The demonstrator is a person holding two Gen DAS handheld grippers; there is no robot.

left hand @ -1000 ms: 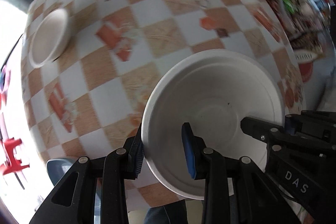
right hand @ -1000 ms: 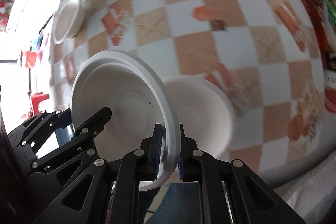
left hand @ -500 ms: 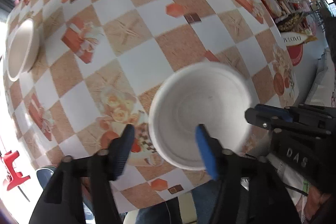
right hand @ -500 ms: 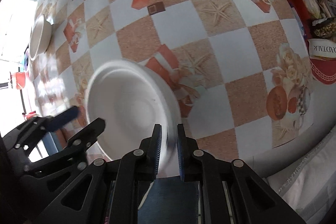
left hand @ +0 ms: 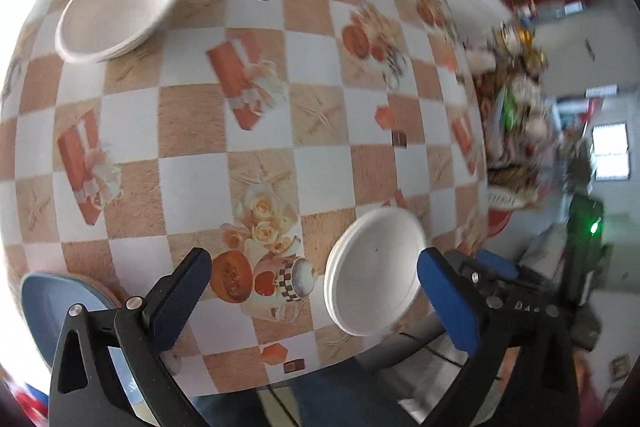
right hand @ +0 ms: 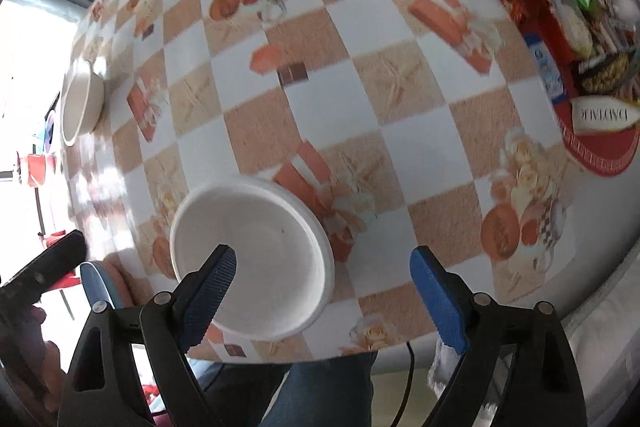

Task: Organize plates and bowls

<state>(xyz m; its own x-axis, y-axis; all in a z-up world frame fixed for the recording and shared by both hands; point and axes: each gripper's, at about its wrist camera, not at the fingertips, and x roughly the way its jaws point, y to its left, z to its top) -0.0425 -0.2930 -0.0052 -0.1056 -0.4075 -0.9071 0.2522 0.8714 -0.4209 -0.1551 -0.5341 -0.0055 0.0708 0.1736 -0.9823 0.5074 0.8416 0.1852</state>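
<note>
You are opening both the left gripper [left hand: 308,291] and the right gripper [right hand: 324,287] wide with nothing gripped, while the stacked bowls [right hand: 256,259] are sitting near the table's [right hand: 340,95] front edge.

We see a table [left hand: 320,107] under a checkered, printed cloth. On it rest white nested bowls [left hand: 374,271] near our edge, another white bowl [left hand: 116,11] well apart, and a red tray [right hand: 600,163] of snacks.
</note>
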